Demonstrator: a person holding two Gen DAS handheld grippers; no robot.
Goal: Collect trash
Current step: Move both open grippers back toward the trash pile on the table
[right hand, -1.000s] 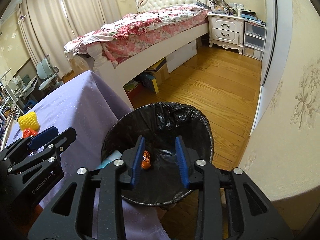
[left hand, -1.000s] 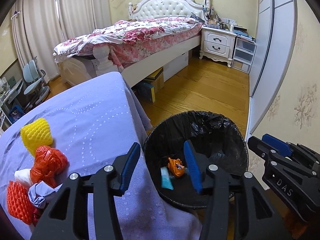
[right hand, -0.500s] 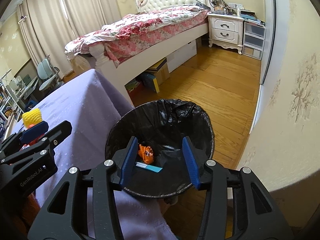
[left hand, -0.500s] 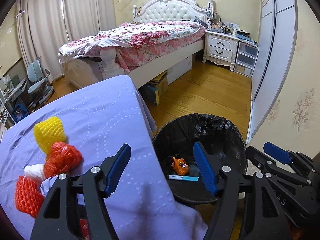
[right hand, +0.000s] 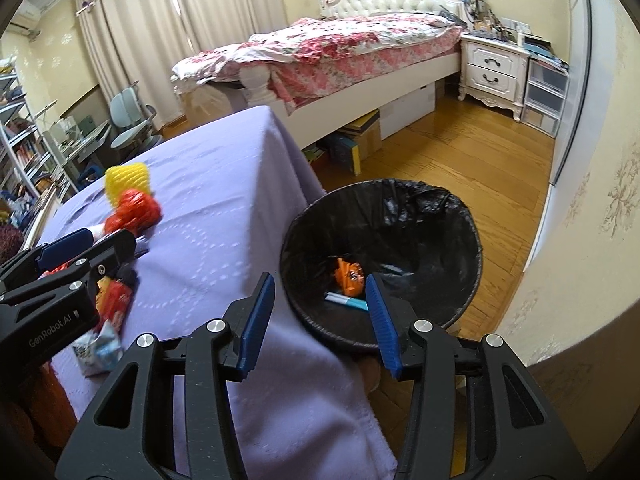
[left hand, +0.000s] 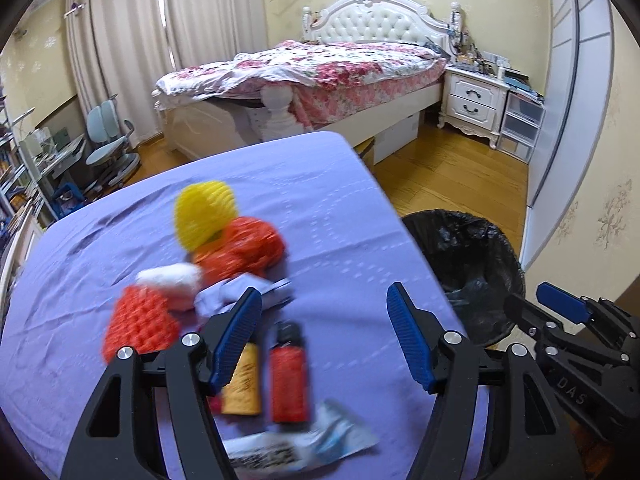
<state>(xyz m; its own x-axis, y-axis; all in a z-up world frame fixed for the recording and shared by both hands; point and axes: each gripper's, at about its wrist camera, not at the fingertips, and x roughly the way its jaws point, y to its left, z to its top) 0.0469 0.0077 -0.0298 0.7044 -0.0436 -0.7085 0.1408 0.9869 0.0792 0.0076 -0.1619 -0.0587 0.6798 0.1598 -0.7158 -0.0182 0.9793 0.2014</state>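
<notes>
- The left gripper (left hand: 324, 336) hangs above the table (left hand: 120, 216) with its fingers spread wide and nothing between them; it points at the heap of trash, so I judge that the step in hand is to choose one more piece to pick.
- The trash lies at about 10 o'clock from this gripper: a yellow foam net (left hand: 205, 215) touching a red net bag (left hand: 242, 248), a white piece (left hand: 172, 280), an orange foam net (left hand: 140, 326) and a pale crumpled wrapper (left hand: 230, 294); they are bunched together, and blur hides their exact edges.
- Just under the left finger lie a yellow bottle (left hand: 242, 384) and a red bottle (left hand: 289, 376), side by side on the cloth; a printed packet (left hand: 304, 444) lies at 6 o'clock from them; these are nearest, so one of them is probably the easiest to take.
- The right gripper (right hand: 318, 320) is also opened wide and holds nothing; it stays over the table corner beside the trash bin (right hand: 464, 216), probably waiting there for the drop side.
- The bin stands on the floor at 3 o'clock from the table, close to its corner, so that a carried piece needs only a short way; inside are an orange wrapper (right hand: 349, 274) and a blue-white tube (right hand: 346, 301).
- The risk I see: the bottles lie close together; a wide grip may push one aside.
</notes>
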